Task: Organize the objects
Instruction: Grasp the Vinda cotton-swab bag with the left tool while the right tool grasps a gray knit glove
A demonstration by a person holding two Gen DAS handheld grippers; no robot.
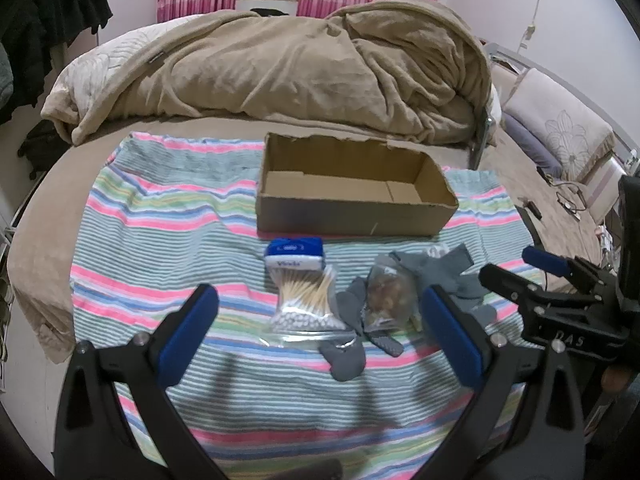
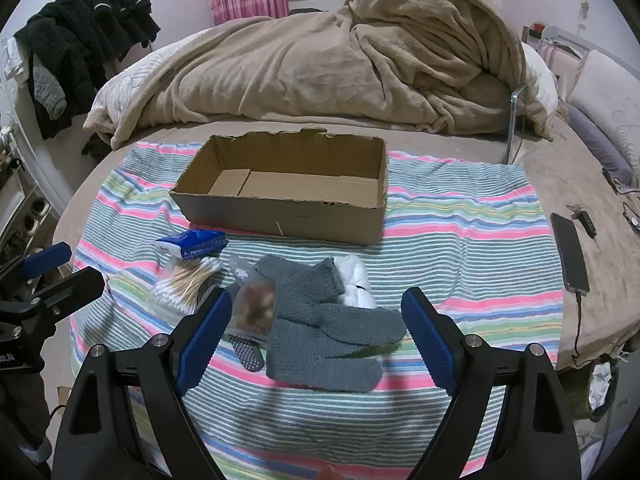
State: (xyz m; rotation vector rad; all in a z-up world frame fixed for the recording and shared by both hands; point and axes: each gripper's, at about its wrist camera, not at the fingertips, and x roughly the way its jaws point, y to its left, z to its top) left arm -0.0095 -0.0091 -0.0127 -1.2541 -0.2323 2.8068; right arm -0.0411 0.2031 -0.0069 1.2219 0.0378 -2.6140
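While both of my grippers hang above the striped towel, neither holds anything: my left gripper has its jaws spread wide, and my right gripper has its jaws just as wide. Between my left jaws, just ahead of the tips, lies the bag of cotton swabs, with the blue tissue pack touching its far end. Just inside my left gripper's right jaw sits a small clear bag of brownish bits, resting on the grey socks. Those socks lie squarely between my right jaws, with a white bundle beyond them, tucked against their far edge. Farther ahead of both pairs of jaws, apart from the small things, stands the open cardboard box, showing only its bare floor. A phone lies well off beyond my right gripper's right jaw.
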